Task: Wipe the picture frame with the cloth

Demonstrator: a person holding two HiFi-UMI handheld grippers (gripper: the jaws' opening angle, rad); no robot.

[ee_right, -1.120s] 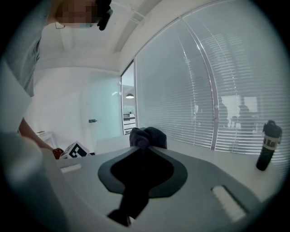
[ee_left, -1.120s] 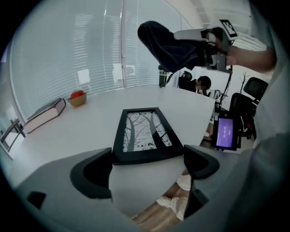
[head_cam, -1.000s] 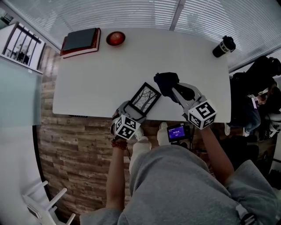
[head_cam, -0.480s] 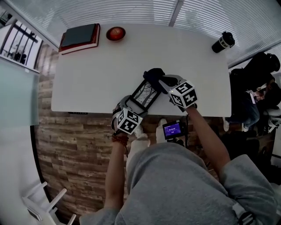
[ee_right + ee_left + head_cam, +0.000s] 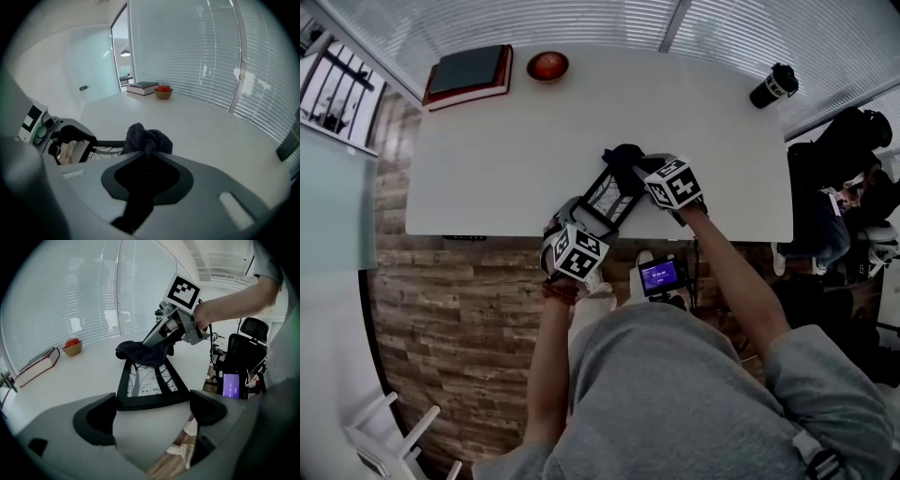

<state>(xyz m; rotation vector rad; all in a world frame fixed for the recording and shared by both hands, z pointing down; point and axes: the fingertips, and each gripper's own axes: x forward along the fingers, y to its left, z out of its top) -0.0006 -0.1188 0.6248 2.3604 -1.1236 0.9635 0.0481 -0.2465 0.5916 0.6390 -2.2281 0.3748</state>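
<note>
The black picture frame with a tree print lies slanted at the near edge of the white table. My left gripper is shut on its near end, and in the left gripper view the frame spans the gap between the jaws of that gripper. A dark cloth rests on the frame's far end, bunched up. My right gripper is shut on the cloth, which hangs out between its jaws. In the left gripper view the cloth covers the frame's top edge.
A red-edged book and a bowl with an apple sit at the far left corner. A black tumbler stands at the far right corner. A small lit screen sits below the table edge. An office chair stands at the right.
My right gripper has carried the cloth leftward from beside the frame onto the frame's far end. The left gripper has kept its hold on the near end.
</note>
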